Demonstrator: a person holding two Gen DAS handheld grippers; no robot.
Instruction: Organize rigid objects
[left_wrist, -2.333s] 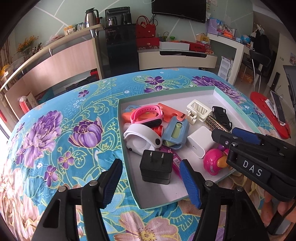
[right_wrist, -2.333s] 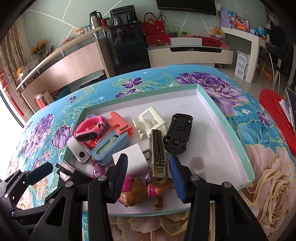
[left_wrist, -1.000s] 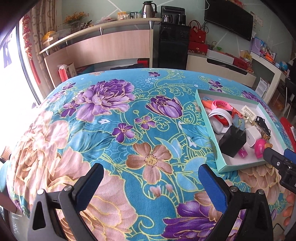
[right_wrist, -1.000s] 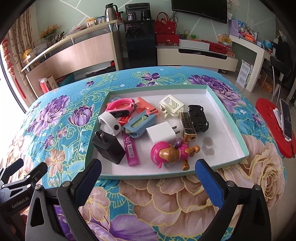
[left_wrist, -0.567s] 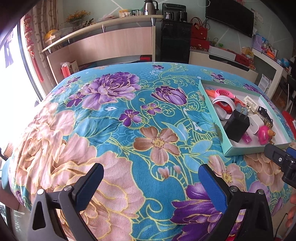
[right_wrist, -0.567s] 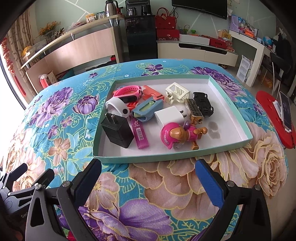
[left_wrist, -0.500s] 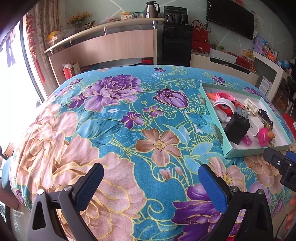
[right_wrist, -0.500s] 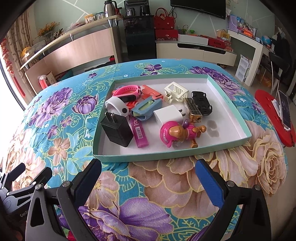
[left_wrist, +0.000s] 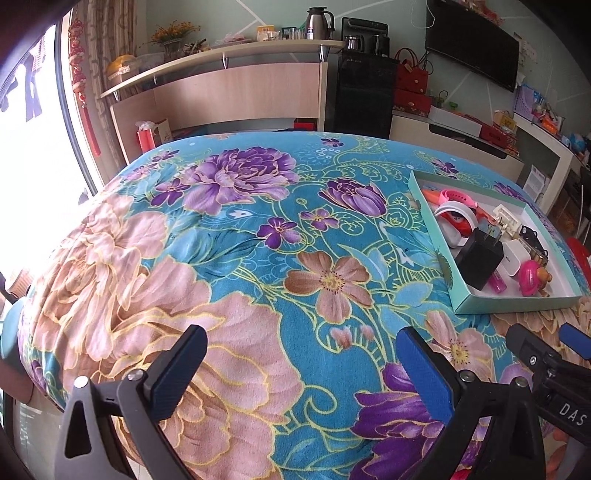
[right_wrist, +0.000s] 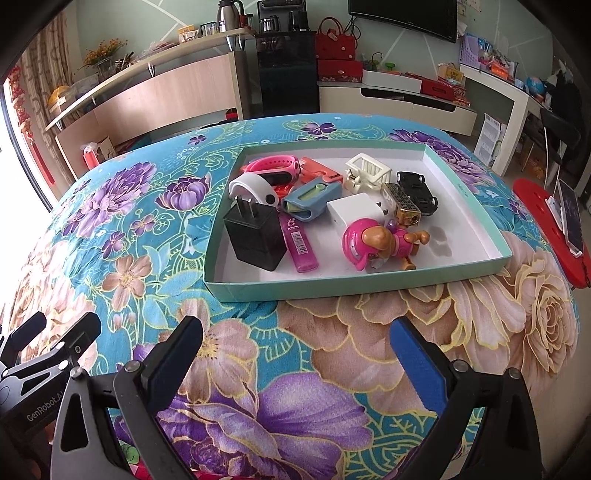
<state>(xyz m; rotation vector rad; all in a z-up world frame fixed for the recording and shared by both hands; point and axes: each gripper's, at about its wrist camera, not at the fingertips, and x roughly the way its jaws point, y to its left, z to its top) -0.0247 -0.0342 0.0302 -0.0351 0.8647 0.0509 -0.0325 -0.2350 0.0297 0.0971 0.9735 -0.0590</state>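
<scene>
Item, left to right: our left gripper (left_wrist: 301, 354) hangs wide open and empty over the flowered tablecloth (left_wrist: 221, 258), well short of the tray; our right gripper (right_wrist: 295, 347) beside it is likewise spread wide, holding nothing, just short of the tray's near wall. Shallow teal tray (right_wrist: 354, 286), white inside, holding every piece we can see. Within it, from the left: black plug adapter (right_wrist: 255, 236) standing on end, prongs up; pink lighter (right_wrist: 299, 243) lying flat, touching it; white wristband (right_wrist: 253, 188) and pink wristband (right_wrist: 271, 166) behind; blue holder (right_wrist: 310, 199); white charger cube (right_wrist: 354, 216); pink toy pup (right_wrist: 376, 242) on its side; cream toy cart (right_wrist: 367, 171); gold lighter (right_wrist: 402, 205); black toy car (right_wrist: 417, 190). We judge the sorting done: goods crowd the left and middle, both claws stand clear. Right third of the tray floor bare; low walls allow entry from above; broad open cloth lies to the left.
</scene>
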